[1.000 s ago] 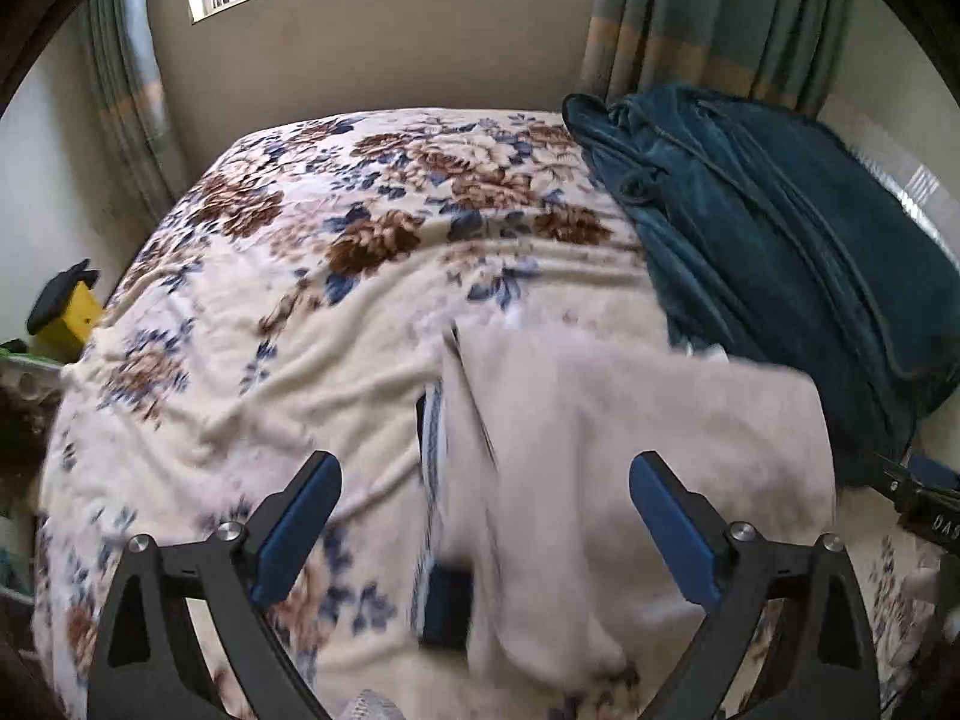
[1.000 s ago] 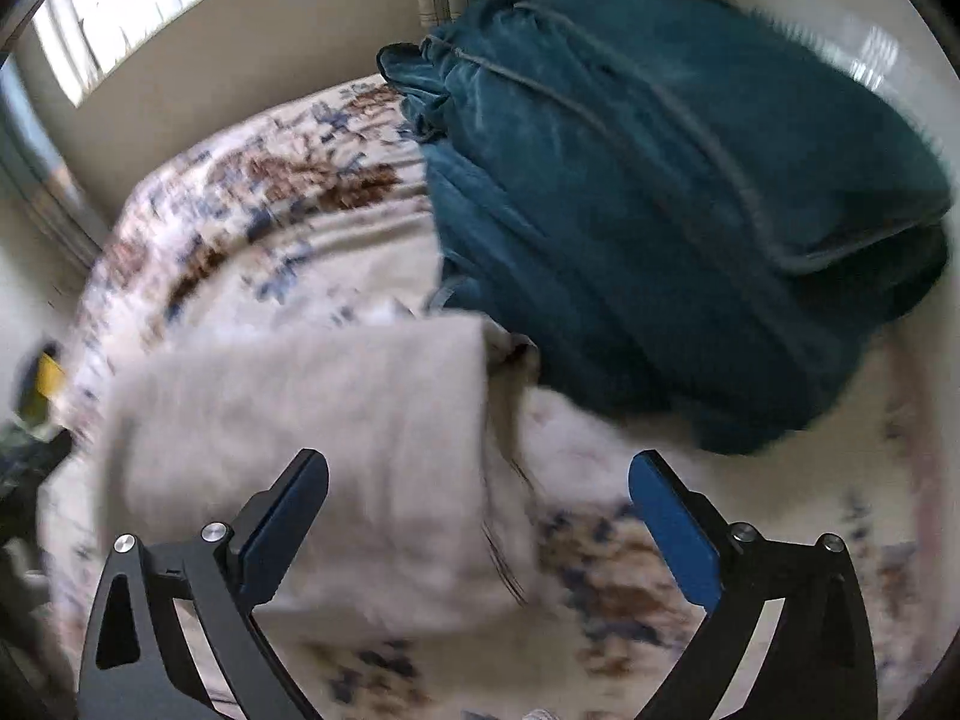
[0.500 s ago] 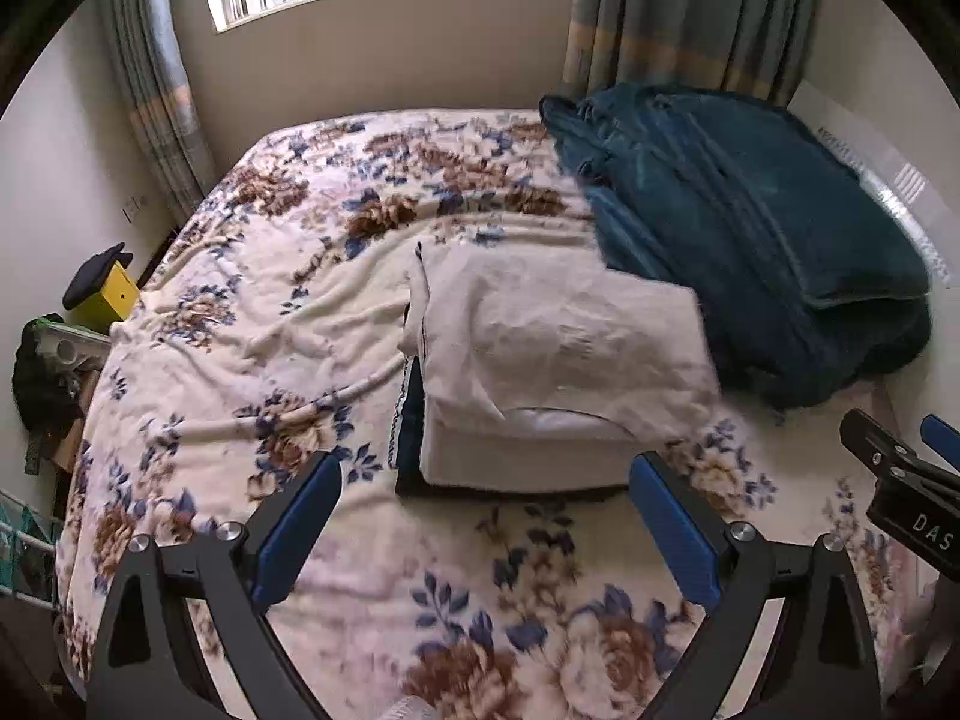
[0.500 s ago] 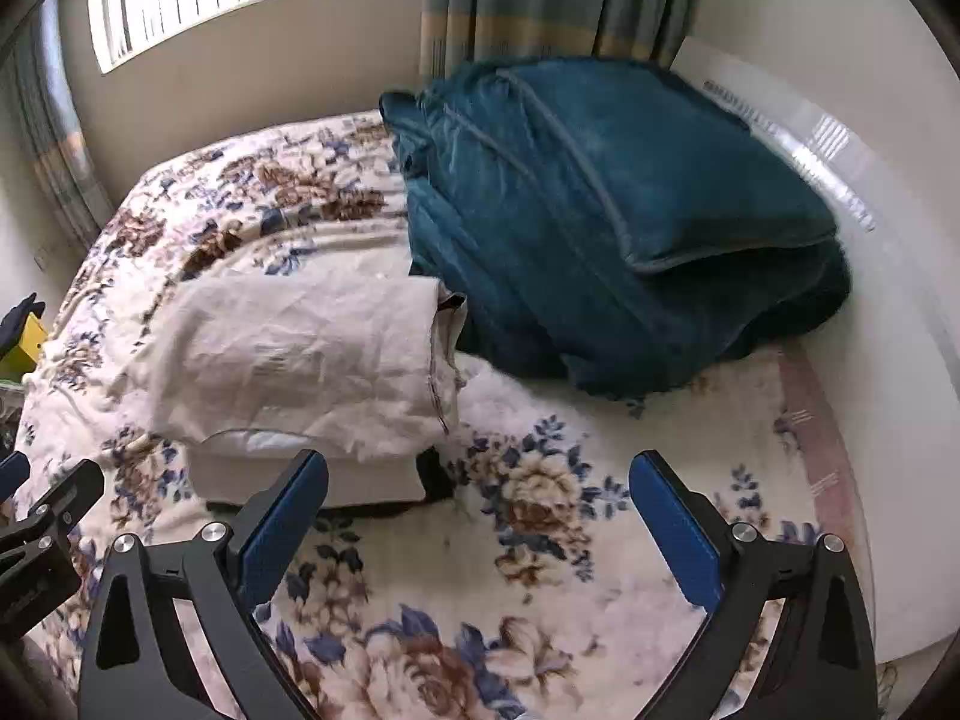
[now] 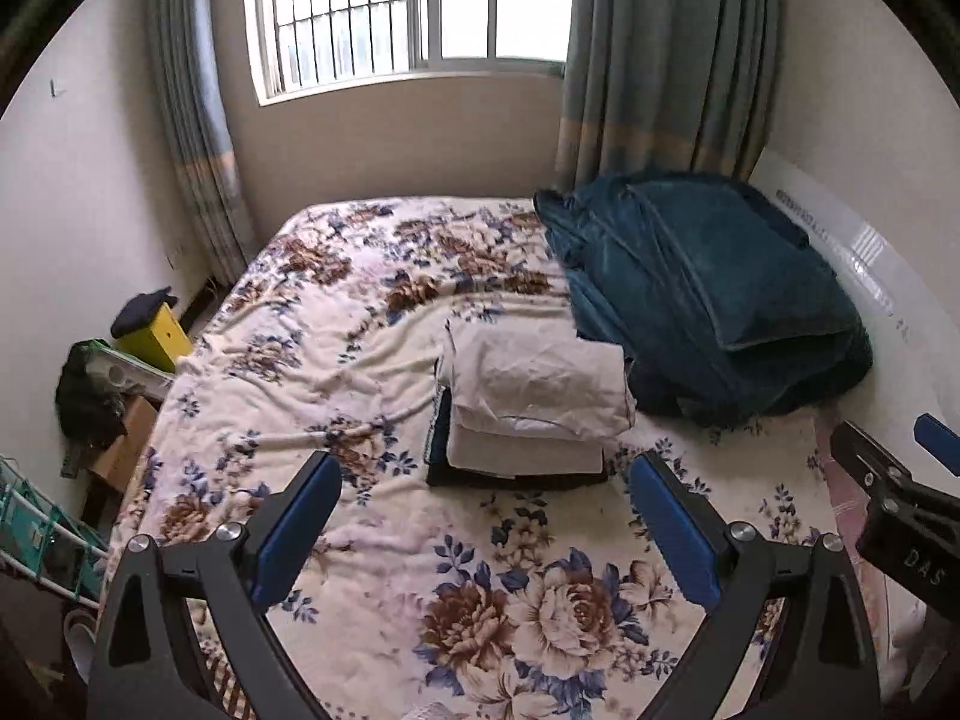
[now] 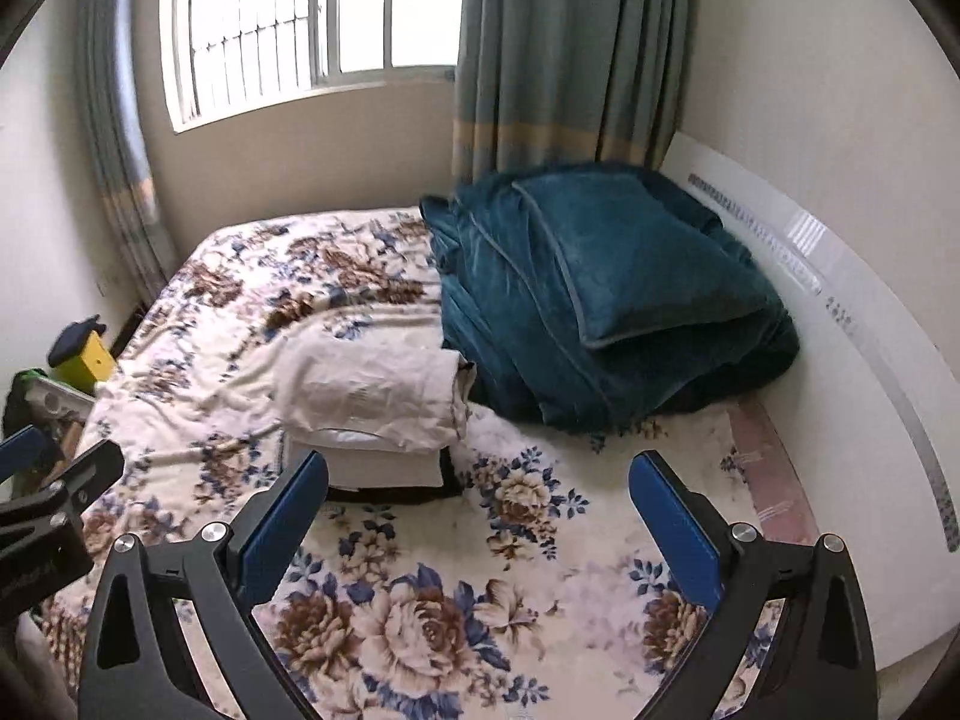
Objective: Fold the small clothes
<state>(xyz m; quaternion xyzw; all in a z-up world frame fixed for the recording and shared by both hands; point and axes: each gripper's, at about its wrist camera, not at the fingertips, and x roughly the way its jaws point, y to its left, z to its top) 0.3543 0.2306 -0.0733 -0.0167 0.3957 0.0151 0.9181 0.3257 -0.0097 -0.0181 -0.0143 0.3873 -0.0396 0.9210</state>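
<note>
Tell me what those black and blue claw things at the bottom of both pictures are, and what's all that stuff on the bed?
Those claws are grippers, like big tweezers. A person holds one in each hand, and each carries a tiny camera looking out between its two fingers. So one picture is taken from the left gripper, the other from the right gripper. Both are open and hold nothing.

They look at a bed with a flowery blanket. In the middle sits a stack of folded clothes: cream ones on top, something dark underneath. Beside it, against the wall, lies a big teal blanket, folded up. In the left picture you can even spot the right gripper peeking in at the edge.
</note>
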